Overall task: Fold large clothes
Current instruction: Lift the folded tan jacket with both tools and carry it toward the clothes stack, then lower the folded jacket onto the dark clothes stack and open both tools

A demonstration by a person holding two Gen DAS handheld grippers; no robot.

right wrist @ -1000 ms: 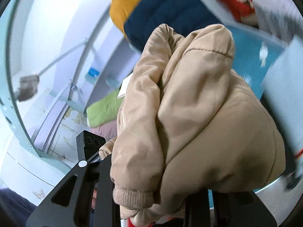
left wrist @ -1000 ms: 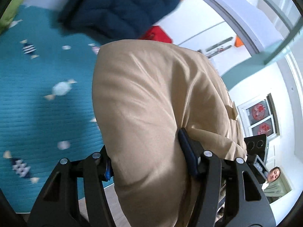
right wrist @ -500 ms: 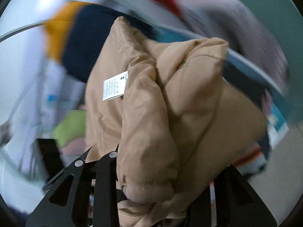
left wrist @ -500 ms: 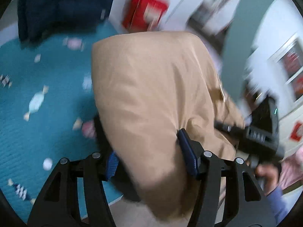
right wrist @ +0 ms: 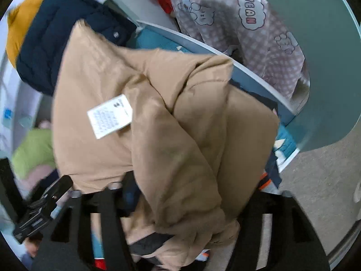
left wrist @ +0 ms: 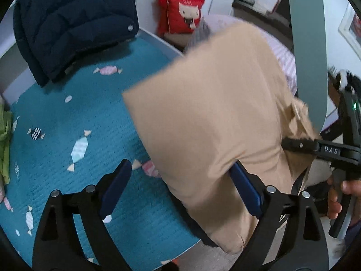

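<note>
A tan padded jacket (left wrist: 214, 113) hangs bunched over the near edge of a teal candy-print cover (left wrist: 67, 117). My left gripper (left wrist: 180, 189) points down at it with its jaws opening wide. Its left pad (left wrist: 115, 187) stands free of the cloth, while the jacket leans on the right pad (left wrist: 246, 189). In the right wrist view the jacket (right wrist: 180, 124) with its white care label (right wrist: 110, 118) fills the space between the fingers of my right gripper (right wrist: 187, 203). Those jaws are opening, with folds and a cuff still wedged between them. The right finger is hidden.
A navy puffer jacket (left wrist: 74, 22) lies at the far end of the cover, with a red cushion (left wrist: 180, 13) beyond it. Green cloth (left wrist: 4, 140) sits at the left edge. A pink checked blanket (right wrist: 248, 33) lies to the right, and grey floor (right wrist: 315, 180) below.
Both grippers swung down with the tan jacket toward the teal cover. The left jaws spread and the left pad came off the cloth. The right jaws widened a little.
</note>
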